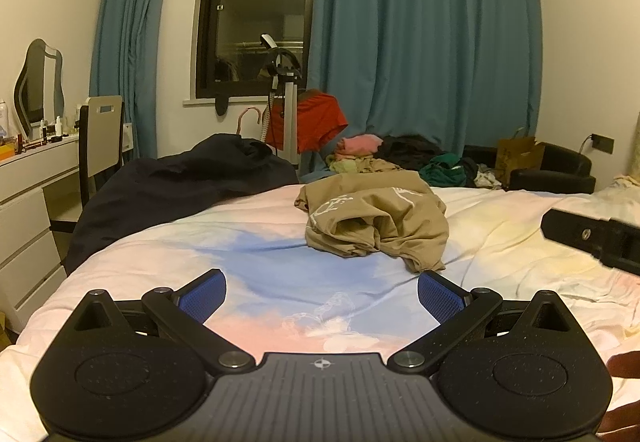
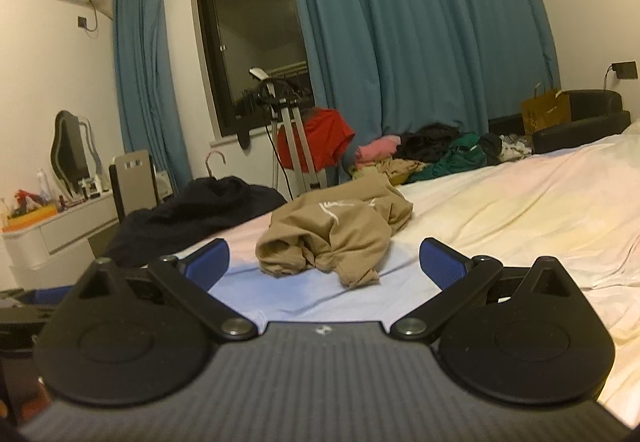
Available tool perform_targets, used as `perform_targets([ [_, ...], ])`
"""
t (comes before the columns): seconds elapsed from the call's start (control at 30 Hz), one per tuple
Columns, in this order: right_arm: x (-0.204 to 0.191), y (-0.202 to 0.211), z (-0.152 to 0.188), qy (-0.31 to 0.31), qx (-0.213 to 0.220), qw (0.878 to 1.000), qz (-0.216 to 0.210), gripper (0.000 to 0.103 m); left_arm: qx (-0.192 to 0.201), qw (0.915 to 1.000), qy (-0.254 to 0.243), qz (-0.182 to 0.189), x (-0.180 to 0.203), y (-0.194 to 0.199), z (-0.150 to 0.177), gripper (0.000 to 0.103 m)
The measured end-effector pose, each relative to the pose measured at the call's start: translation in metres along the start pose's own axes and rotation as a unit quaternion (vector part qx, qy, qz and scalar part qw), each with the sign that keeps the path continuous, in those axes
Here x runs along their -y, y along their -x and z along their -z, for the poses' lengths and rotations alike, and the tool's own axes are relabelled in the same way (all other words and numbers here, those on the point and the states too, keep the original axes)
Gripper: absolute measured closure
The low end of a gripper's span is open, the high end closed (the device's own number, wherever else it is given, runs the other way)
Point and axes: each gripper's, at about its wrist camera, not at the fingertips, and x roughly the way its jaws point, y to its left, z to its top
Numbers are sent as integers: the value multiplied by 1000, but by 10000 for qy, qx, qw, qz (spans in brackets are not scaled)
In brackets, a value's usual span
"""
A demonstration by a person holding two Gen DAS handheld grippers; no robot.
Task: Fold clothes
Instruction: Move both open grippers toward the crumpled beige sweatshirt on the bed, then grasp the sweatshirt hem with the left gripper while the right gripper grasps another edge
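One crumpled tan garment (image 1: 376, 222) is lying on the bed (image 1: 280, 294), near the middle of the pastel pink, blue and yellow sheet, with pale line markings showing on its upper folds. It is bunched into a loose heap rather than spread out, so its long axis is hard to read; in the left wrist view the heap is running roughly from the far left toward the near right, and one limp end is trailing down toward the cameras.

Two grippers are hovering low over the sheet on the near side of the garment. The left gripper (image 1: 322, 296) is standing with its blue-padded fingers (image 1: 204, 296) spread wide and nothing between them. The right gripper (image 2: 324, 266) is likewise gaping wide and empty, its fingers flanking the near edge of the garment in its own view without touching it.

One dark blanket or coat (image 1: 180, 186) is slumping over the bed's far left corner. Beyond the bed, a mixed pile of clothes (image 1: 400, 158) is sitting under two teal curtains (image 1: 424, 42) that are framing one dark window (image 1: 256, 10). A red garment (image 1: 320, 120) is hanging by a metal stand (image 1: 288, 122). A white table (image 1: 36, 158) with one wavy mirror (image 1: 38, 86) is standing along the left wall, one chair (image 1: 102, 138) beside it.
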Motion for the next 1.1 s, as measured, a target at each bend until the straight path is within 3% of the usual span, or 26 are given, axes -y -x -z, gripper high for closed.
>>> perform_targets([
  [0.3, 3, 0, -6, 89, -151, 9998, 23, 0, -92, 9999, -121, -33, 6, -6, 4, 0],
  [0.57, 10, 8, -13, 291, -28, 9986, 440, 0, -214, 9995, -232, -51, 11, -29, -16, 0],
  [0.67, 17, 8, -16, 149, 31, 9981, 593, 0, -391, 9985, -334, -193, 16, -57, -35, 0],
  [0.8, 30, 5, -18, -308, 181, 9967, 723, 0, -942, 9943, -193, -468, 17, -125, -51, 0],
  [0.9, 38, -10, -13, -446, 86, 9958, 794, 0, -1280, 9916, 61, -166, 15, -182, -53, 0],
  [1.1, 53, -57, 0, -485, -34, 9936, 1018, 0, -1450, 9889, 278, 134, 19, -273, -42, 0],
])
